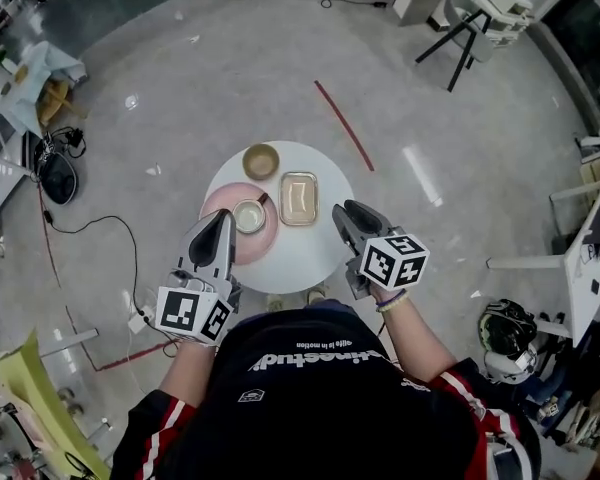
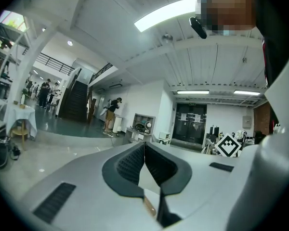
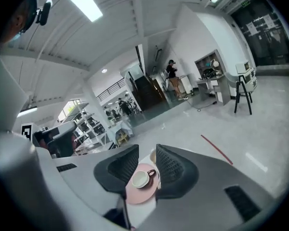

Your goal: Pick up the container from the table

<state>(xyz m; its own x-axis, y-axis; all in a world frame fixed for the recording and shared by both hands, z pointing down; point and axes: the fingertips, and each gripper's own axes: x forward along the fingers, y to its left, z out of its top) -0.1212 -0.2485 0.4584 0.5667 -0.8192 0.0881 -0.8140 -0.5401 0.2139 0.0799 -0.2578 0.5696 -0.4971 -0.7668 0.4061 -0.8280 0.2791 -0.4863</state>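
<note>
The container [image 1: 298,198], a shallow beige rectangular dish, lies on the right half of a small round white table [image 1: 310,258]. To its left, a white cup [image 1: 248,216] stands on a pink plate [image 1: 220,208]. My left gripper [image 1: 224,218] hovers over the plate's near edge, its jaws [image 2: 144,146] meeting at the tips. My right gripper [image 1: 348,208] hangs just right of the container, open and empty. In the right gripper view the cup [image 3: 140,179] and plate [image 3: 137,192] show through the gap of that gripper [image 3: 147,154]; the container is hidden behind a jaw.
A brown bowl [image 1: 261,160] sits at the table's far edge. A red tape line [image 1: 344,125] marks the floor beyond. A tripod stand [image 1: 460,43] is at the far right, cables and a dark bag [image 1: 57,176] at the left, and a helmet [image 1: 507,336] at the right.
</note>
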